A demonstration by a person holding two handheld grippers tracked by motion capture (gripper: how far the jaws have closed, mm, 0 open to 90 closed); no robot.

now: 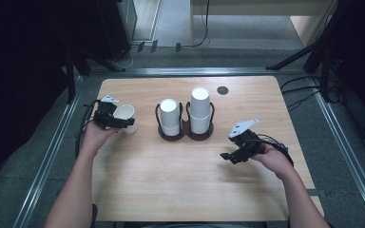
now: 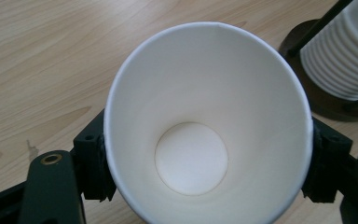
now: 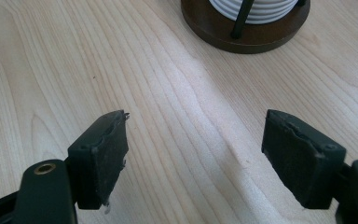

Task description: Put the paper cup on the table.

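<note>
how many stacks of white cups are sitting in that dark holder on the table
2. The shorter stack fills the dark holder's left ring; the taller stack fills its right ring. A separate single cup is held in the left gripper, outside the holder.

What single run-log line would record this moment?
left gripper: shut on paper cup | right gripper: open, empty, over table | cup holder: two stacks

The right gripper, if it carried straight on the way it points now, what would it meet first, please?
Probably the dark round base of the cup holder. The right gripper is open and empty, with bare table ahead of its jaws. It tilts downward, though, so it might touch the table first; depth is unclear.
</note>
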